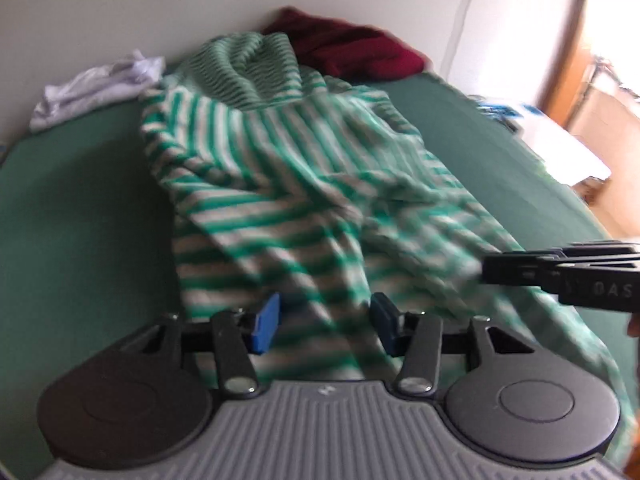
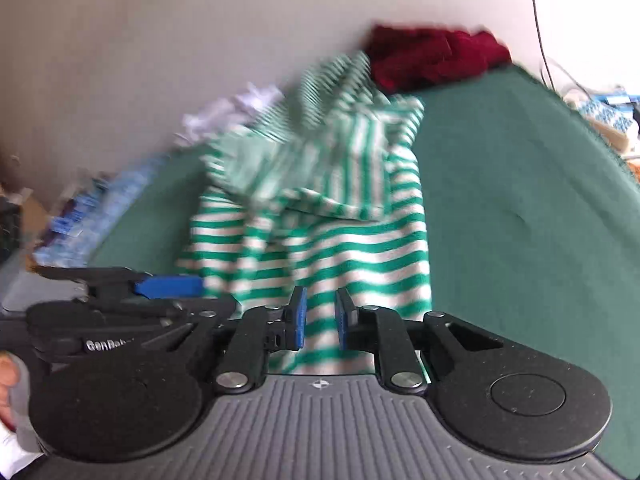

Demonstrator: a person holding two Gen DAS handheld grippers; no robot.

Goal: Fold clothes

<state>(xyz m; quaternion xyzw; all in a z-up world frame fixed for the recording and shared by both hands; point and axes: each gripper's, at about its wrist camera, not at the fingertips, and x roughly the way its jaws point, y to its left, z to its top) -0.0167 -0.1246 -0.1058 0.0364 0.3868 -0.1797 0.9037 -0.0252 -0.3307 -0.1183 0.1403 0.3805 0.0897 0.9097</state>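
- Green surface [image 1: 80,220] carries the striped shirt [image 1: 280,200], ahead of both claws.
- Left claw [image 1: 326,322] half open, empty, over cloth.
- Right claw [image 2: 320,318] nearly closed; grip unclear.
- Catch the hem before pulling flat.

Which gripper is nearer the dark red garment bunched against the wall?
Neither is close; the right gripper looks slightly nearer. Both sit at the near hem of the striped shirt, whose whole length separates them from the dark red garment, beyond it towards the right gripper's side.

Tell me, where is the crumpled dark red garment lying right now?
In both wrist views the crumpled dark red garment lies at the far edge of the green-covered surface, against the pale wall, just behind the green-and-white striped garment.
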